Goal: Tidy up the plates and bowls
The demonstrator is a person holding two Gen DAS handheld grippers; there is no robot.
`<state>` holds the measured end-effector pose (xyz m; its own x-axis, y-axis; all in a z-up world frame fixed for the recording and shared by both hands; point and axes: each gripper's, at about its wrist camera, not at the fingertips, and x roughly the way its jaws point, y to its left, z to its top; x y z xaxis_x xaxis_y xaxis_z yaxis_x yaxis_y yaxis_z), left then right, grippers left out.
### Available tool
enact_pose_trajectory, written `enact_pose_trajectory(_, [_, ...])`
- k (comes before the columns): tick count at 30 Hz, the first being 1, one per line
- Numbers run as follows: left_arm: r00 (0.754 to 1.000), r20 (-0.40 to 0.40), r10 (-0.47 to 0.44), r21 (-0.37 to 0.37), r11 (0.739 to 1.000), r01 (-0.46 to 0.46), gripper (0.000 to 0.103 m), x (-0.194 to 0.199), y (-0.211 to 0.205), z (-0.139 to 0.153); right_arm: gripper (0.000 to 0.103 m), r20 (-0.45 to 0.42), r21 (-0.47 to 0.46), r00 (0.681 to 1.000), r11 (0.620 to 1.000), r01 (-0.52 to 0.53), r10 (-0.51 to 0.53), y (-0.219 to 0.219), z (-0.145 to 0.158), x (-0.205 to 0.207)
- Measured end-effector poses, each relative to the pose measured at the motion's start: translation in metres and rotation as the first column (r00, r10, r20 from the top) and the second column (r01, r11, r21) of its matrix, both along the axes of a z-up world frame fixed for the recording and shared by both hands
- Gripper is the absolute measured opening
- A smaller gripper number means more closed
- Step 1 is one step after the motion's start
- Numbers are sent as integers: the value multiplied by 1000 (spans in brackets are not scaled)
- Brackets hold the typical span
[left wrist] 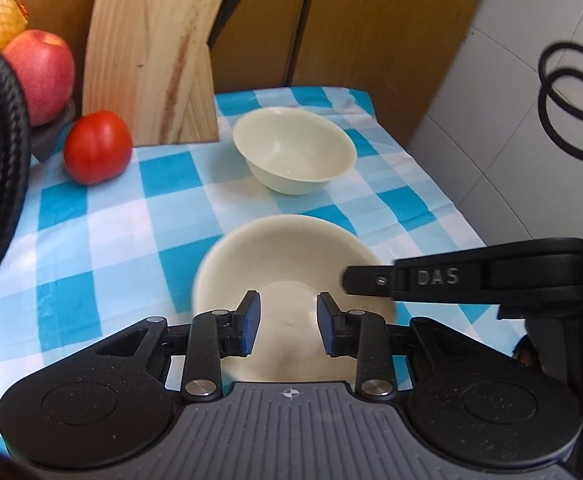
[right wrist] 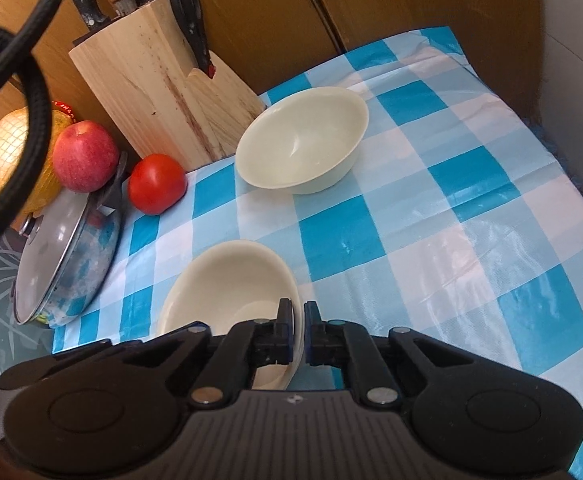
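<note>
Two cream bowls are over a blue-and-white checked cloth. The far bowl (left wrist: 295, 150) (right wrist: 303, 146) stands near the knife block. The near bowl (left wrist: 287, 272) (right wrist: 231, 292) is held by its right rim in my right gripper (right wrist: 298, 312), which is shut on it; the right gripper also shows in the left wrist view (left wrist: 347, 280), reaching in from the right. My left gripper (left wrist: 287, 312) is open and empty, just above the near bowl's front.
A wooden knife block (right wrist: 163, 80) stands at the back left. A tomato (right wrist: 156, 189), an apple (right wrist: 85, 156) and a netted fruit (right wrist: 15, 160) sit left, by a lidded pot (right wrist: 67, 252). Brown cabinet doors (left wrist: 371, 20) are behind. The cloth's right edge (right wrist: 571, 184) drops off.
</note>
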<state>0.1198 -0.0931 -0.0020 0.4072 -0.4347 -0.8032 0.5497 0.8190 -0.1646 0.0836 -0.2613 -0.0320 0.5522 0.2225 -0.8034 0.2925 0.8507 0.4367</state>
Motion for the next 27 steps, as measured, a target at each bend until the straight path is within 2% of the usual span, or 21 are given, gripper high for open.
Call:
enact_pose_trajectory(2, [999, 16, 29, 9, 1000, -29, 37, 3, 6, 3, 8, 0, 5, 1000, 1000, 8, -8, -5, 0, -1])
enact_pose_trajectory(8, [996, 28, 80, -39, 996, -79, 39, 11, 13, 12, 8, 12, -11, 1000, 1000, 21, -21, -13, 4, -2])
enact_pose_trajectory(13, [999, -4, 52, 34, 998, -52, 45, 11, -6, -4, 8, -10, 11, 999, 999, 38, -37, -21, -3, -3])
enact_pose_trajectory(20, [997, -61, 48, 9, 999, -48, 42, 16, -8, -8, 8, -14, 4, 998, 998, 57, -57, -29, -3, -4])
enact_pose_trajectory(27, [999, 9, 38, 106, 994, -39, 42, 14, -22, -3, 10, -21, -30, 998, 998, 59, -59, -35, -2, -2])
